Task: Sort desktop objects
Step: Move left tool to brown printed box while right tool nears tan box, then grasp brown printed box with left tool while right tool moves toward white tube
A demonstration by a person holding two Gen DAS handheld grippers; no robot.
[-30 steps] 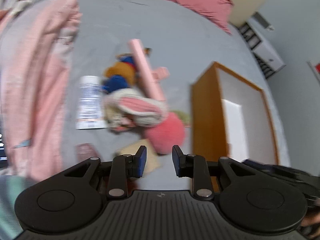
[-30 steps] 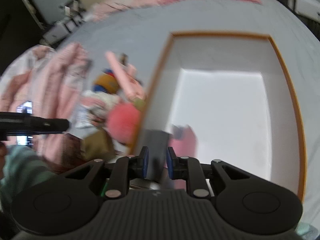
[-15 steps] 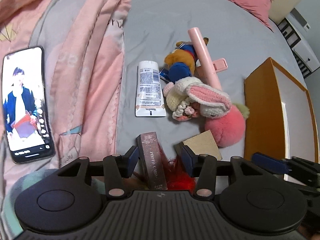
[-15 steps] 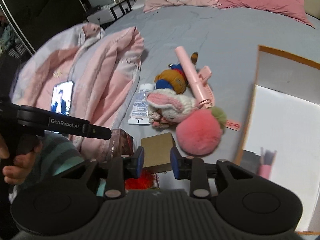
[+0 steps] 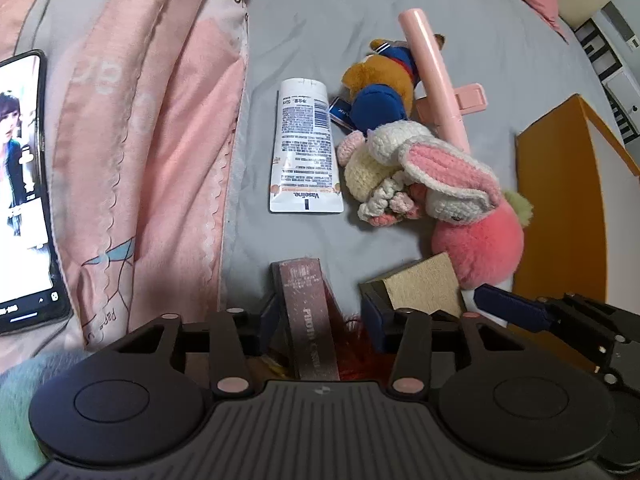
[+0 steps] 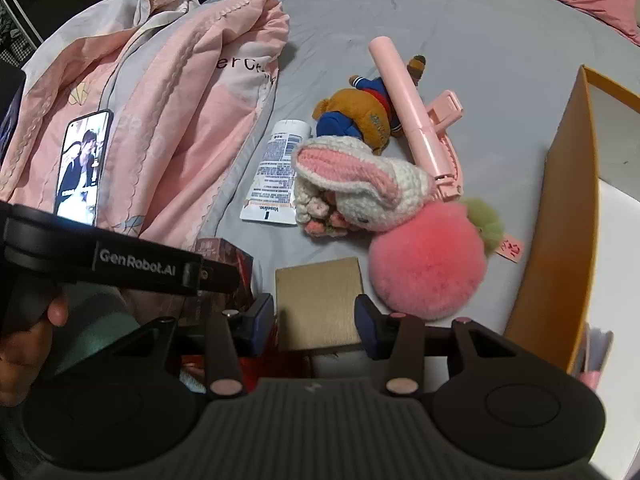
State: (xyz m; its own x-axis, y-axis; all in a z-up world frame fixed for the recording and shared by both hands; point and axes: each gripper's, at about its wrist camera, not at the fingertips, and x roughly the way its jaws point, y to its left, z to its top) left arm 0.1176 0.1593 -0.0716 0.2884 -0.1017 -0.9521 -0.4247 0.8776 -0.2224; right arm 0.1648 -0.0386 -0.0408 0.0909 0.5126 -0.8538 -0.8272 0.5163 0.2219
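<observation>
Bedsheet in grey fills both views, carrying a pink quilt at left and an orange box at right. Toys cluster mid-frame. Left tongs, lately narrowing, straddle a dark red carton without pinching. Right tongs, just widened, stand spread around a tan box at bottom centre.

Maroon carton: long, printed, lying lengthwise at lower centre of the left wrist view. Tan box: flat face up, lower centre of the right wrist view. Pink pompom: just right of it, touching the crochet rabbit. White tube, bear plush and pink stick: clustered mid-frame. Orange box: open, right edge.
</observation>
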